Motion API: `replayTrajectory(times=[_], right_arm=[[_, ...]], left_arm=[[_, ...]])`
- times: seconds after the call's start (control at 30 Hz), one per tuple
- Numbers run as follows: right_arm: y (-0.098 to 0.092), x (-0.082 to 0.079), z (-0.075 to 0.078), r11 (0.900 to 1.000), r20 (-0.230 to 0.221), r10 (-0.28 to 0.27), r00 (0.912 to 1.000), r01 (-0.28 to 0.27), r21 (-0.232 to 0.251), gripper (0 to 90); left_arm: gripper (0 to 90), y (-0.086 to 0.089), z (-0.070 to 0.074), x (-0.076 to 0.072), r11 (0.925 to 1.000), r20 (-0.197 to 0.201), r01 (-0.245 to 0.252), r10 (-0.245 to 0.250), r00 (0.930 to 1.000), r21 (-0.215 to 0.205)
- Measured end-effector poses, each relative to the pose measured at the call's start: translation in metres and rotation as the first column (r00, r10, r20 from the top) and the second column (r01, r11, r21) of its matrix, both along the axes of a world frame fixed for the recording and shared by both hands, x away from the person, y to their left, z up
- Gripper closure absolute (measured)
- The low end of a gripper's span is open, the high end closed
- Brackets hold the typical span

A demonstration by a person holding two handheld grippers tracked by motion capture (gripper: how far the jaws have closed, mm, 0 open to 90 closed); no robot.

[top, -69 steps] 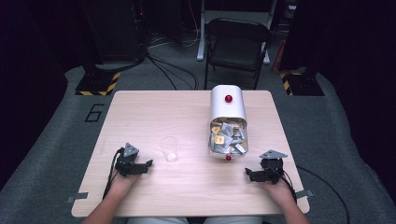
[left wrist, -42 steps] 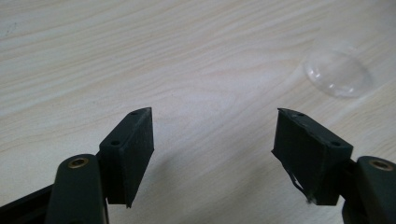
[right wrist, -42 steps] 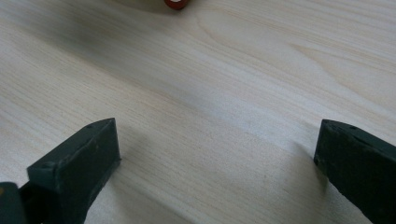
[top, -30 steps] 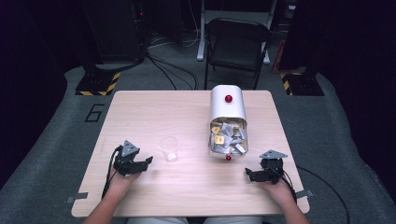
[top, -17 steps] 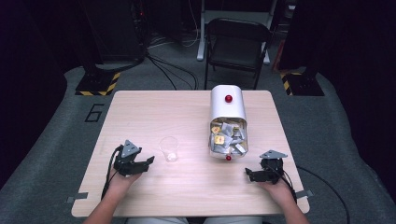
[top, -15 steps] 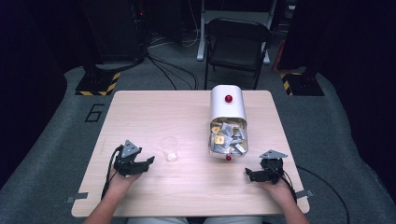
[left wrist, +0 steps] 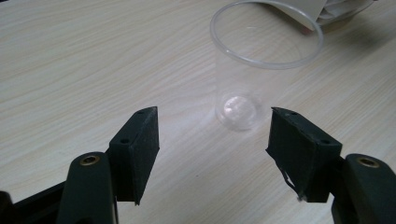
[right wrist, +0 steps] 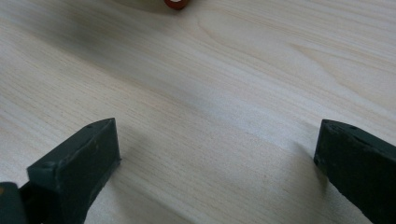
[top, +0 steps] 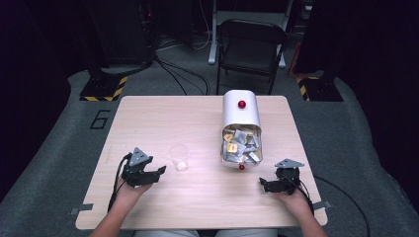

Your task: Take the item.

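Note:
A clear plastic cup (top: 179, 157) stands upright on the wooden table (top: 163, 113), left of centre. My left gripper (top: 159, 172) hovers just left of it, open, its jaws pointing at the cup. In the left gripper view the cup (left wrist: 243, 109) stands beyond the open left gripper (left wrist: 212, 140), untouched. A white bin (top: 240, 126) with red knobs lies on its side, its mouth full of small sachets (top: 239, 145). My right gripper (top: 263, 184) rests open near the table's front right with nothing between its jaws, the bare right gripper (right wrist: 215, 154) over wood.
A red knob (right wrist: 176, 3) of the bin shows at the top of the right gripper view. A black folding chair (top: 251, 47) stands behind the table. Cables run on the grey floor, and yellow-black stand bases (top: 101, 89) sit at the far corners.
My left gripper has lifted slightly and edged toward the cup. The right gripper, the cup and the bin have stayed put.

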State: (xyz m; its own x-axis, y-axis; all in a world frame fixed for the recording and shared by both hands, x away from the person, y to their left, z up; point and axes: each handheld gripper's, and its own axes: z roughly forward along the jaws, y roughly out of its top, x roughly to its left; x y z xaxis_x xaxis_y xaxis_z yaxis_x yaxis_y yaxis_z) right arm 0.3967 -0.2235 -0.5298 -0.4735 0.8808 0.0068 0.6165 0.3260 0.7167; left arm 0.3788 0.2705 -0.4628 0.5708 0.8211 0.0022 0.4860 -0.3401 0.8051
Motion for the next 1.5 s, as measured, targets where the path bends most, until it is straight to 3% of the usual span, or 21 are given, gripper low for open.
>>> replayTrajectory(times=[0.27, 0.4, 0.6, 0.83, 1.5], right_arm=[[0.000, 0.000, 0.000, 1.000, 0.001, 0.000, 1.0000, 0.000, -0.001, 0.0], [0.000, 0.000, 0.000, 1.000, 0.000, 0.000, 1.0000, 0.000, -0.001, 0.0], [0.000, 0.000, 0.000, 1.000, 0.001, 0.000, 1.0000, 0.000, 0.000, 0.0], [0.000, 0.000, 0.000, 1.000, 0.001, 0.000, 1.0000, 0.000, -0.001, 0.0], [0.000, 0.000, 0.000, 1.000, 0.000, -0.001, 1.0000, 0.001, 0.001, 0.0]], left_arm=[[35.4, -0.008, 0.007, -0.004, 0.9995, 0.001, 0.030, -0.030, 0.9996, -0.005], [35.7, -0.012, 0.013, -0.006, 0.9979, -0.004, 0.051, -0.052, 0.9987, -0.039], [35.8, -0.022, 0.022, -0.007, 0.9961, 0.006, 0.077, -0.077, 0.9970, -0.043], [35.8, -0.035, 0.026, -0.007, 0.9936, -0.002, 0.112, -0.112, 0.9937, -0.015], [36.6, -0.065, 0.040, -0.003, 0.9864, 0.002, 0.164, -0.164, 0.9865, -0.013]])
